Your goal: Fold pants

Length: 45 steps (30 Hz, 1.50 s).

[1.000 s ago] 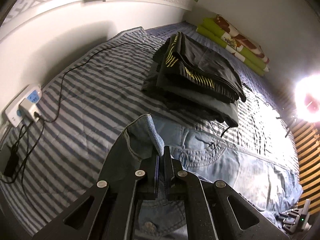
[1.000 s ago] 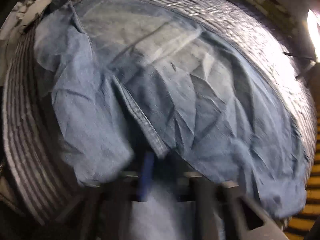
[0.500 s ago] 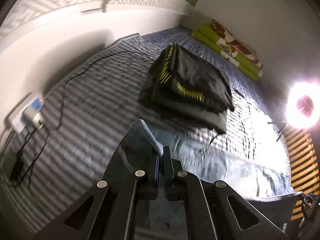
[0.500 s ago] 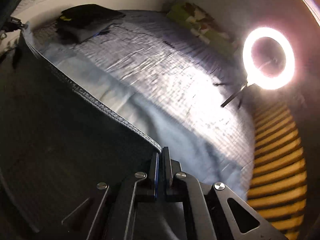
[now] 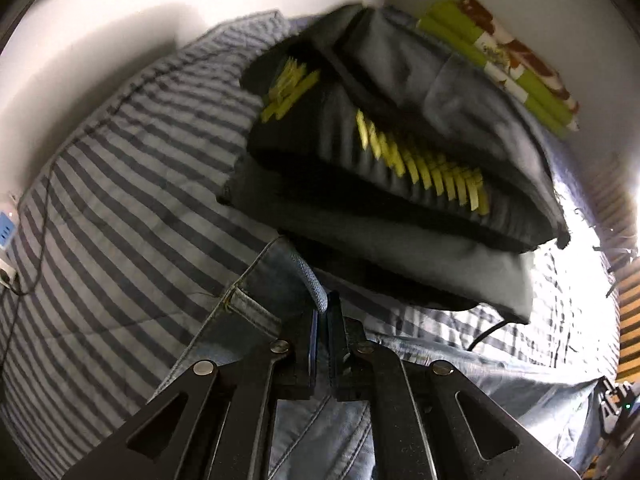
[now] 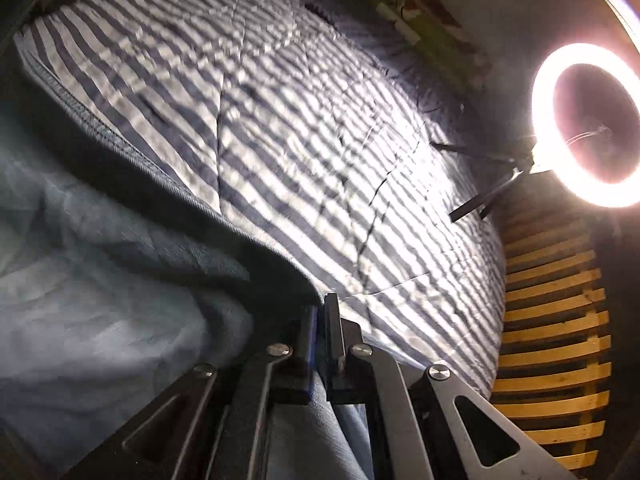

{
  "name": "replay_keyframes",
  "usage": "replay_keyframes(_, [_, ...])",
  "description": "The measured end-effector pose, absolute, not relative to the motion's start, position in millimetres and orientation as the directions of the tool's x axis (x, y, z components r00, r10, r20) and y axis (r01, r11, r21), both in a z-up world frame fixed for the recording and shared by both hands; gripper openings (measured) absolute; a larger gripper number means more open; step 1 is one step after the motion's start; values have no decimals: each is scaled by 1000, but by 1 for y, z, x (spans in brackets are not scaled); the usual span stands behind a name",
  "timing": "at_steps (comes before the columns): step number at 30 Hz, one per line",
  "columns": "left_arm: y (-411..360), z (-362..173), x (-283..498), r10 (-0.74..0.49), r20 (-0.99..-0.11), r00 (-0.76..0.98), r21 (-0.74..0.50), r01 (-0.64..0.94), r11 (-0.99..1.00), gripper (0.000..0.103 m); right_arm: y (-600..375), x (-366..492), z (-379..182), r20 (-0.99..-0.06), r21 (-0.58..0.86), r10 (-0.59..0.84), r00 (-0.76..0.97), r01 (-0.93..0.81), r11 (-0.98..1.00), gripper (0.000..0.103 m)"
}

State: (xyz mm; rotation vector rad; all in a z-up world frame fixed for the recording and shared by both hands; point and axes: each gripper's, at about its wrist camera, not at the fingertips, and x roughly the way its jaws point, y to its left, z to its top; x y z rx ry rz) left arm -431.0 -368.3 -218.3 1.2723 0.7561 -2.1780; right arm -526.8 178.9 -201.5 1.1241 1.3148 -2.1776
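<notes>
Light blue jeans (image 5: 256,312) lie on the striped bed cover (image 5: 120,200). My left gripper (image 5: 322,312) is shut on a fold of their waistband, low over the bed, just in front of the stack of dark folded clothes (image 5: 400,160). In the right wrist view the same jeans (image 6: 120,280) fill the lower left. My right gripper (image 6: 320,312) is shut on their hem edge, which runs up and left from the fingers over the striped bed cover (image 6: 320,140).
A folded green and floral blanket (image 5: 508,64) lies against the far wall. A power strip (image 5: 6,236) with cables sits at the left bed edge. A lit ring light (image 6: 588,128) on a tripod stands beside bare wooden bed slats (image 6: 556,360) at the right.
Both grippers have carried the jeans forward and down toward the bed. The left one now sits close to the dark clothes stack; the right one's denim has dropped from a raised sheet.
</notes>
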Motion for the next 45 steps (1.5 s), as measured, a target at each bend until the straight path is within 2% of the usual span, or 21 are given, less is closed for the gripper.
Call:
replay_keyframes(1, [-366,-221,-432,-143,-894,-425,-199,661,-723,11,179,-528,-206,-784,-572,102,-613,648,-503,8])
replay_keyframes(3, [-361,-220,-434,-152,-903,-402,-168,657,-735,24,183,-529,-206,-791,-564,109,-602,649,-511,26])
replay_keyframes(5, [-354,-212,-431,-163,-899,-406,-150,636,-757,29,191,-528,-195,-801,-539,84,-593,653,-532,35])
replay_keyframes(6, [-351,-207,-427,-173,-895,-411,-141,628,-765,33,197,-527,-185,-805,-523,68,-590,651,-550,36])
replay_keyframes(10, [-337,-182,-404,-163,-878,-450,-157,592,-790,33,246,-518,-134,-816,-412,-15,-577,601,-685,42])
replay_keyframes(14, [-306,-154,-375,-122,-850,-513,-182,503,-845,34,334,-492,-86,-796,-269,-63,-602,446,-854,47])
replay_keyframes(17, [-254,-144,-361,-23,-833,-553,-236,392,-889,36,422,-458,-79,-770,-213,6,-637,248,-945,48])
replay_keyframes(20, [-192,-142,-355,33,-829,-558,-228,284,-931,37,498,-424,-100,-786,-183,93,-611,87,-979,48])
replay_keyframes(24, [-108,-157,-353,132,-838,-529,-239,138,-961,37,566,-394,-129,-833,-70,78,-548,-35,-997,48])
replay_keyframes(30, [-8,-193,-355,203,-887,-415,-219,-10,-976,37,582,-417,-132,-837,24,-32,-546,22,-999,50])
replay_keyframes(33, [18,-204,-357,174,-902,-395,-169,-46,-985,37,584,-450,-146,-838,-41,31,-544,6,-999,52])
replay_keyframes(39, [25,-227,-362,149,-923,-354,-148,-31,-988,36,601,-507,-178,-847,9,42,-530,-93,-996,52])
replay_keyframes(45, [25,-238,-371,129,-933,-335,-129,-22,-991,37,585,-537,-207,-857,20,-13,-516,-8,-1000,55])
